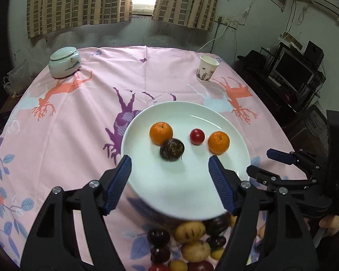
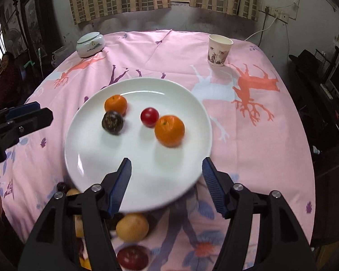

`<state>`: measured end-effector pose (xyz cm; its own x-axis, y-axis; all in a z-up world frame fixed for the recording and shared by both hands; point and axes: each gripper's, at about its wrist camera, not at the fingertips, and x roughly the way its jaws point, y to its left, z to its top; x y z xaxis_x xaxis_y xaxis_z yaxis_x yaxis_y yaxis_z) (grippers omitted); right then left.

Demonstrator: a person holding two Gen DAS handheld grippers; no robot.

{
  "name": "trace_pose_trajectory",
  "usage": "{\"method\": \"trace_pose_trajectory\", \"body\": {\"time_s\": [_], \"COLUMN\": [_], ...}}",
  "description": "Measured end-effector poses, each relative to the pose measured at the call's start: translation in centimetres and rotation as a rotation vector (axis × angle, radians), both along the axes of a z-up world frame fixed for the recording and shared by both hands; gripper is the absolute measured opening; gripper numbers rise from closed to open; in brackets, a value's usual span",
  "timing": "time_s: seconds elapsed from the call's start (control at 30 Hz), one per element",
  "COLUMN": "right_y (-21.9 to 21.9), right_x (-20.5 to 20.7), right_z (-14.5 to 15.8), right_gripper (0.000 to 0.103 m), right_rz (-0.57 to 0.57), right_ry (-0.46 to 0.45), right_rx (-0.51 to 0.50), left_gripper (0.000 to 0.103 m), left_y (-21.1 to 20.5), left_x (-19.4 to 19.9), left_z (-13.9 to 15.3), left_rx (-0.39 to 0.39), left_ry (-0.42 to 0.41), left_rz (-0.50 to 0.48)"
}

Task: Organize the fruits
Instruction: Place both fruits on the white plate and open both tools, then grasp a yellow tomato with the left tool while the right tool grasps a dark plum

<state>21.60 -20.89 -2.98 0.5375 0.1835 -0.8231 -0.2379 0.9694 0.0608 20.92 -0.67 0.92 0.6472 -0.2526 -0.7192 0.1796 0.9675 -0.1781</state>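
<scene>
The round white ceramic plate (image 2: 83, 158) sits on the pink printed cloth (image 2: 248, 146) covering the surface. It already carries two orange mandarins (image 2: 169, 130) (image 2: 115, 104), a small red round fruit (image 2: 149, 117) and a dark purple wrinkled fruit (image 2: 112, 122), all resting apart from either tool. Just nearer you than the plate's rim lies the unsorted pile: a yellow-brown round fruit (image 2: 132, 227), a dark red one (image 2: 132, 256) and more behind your tools.

Your left gripper (image 1: 170, 180) and right gripper (image 2: 167, 183) both hang over the near rim with their jaws spread and empty. Judging by this, the next pick comes from the pile, so tilt down toward you, not forward. Choose a fruit at the pile's edge, straddle its widest part and close gently; round fruit will likely roll. Set it on a bare patch of plate, clear of the four already there. Work one hand at a time so the tools don't collide.
</scene>
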Motion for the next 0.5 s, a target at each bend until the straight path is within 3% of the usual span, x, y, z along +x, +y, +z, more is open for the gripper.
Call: {"method": "trace_pose_trajectory", "body": {"time_s": [0.23, 0.5], "right_y": [-2.2, -2.7], "right_x": [-10.6, -18.0], "right_z": [-0.8, -4.0], "right_gripper": [0.066, 0.066], "right_rz": [-0.052, -0.139], "right_ry": [-0.002, 0.012], "right_rx": [0.03, 0.095], "left_gripper": [0.078, 0.08], "left_y": [2.7, 4.2], "left_x": [-9.8, -15.5], "left_z": [-1.8, -4.3], "left_rx": [-0.019, 0.046], "left_ry": [-0.06, -0.047], "left_rz": [0.045, 0.074]}}
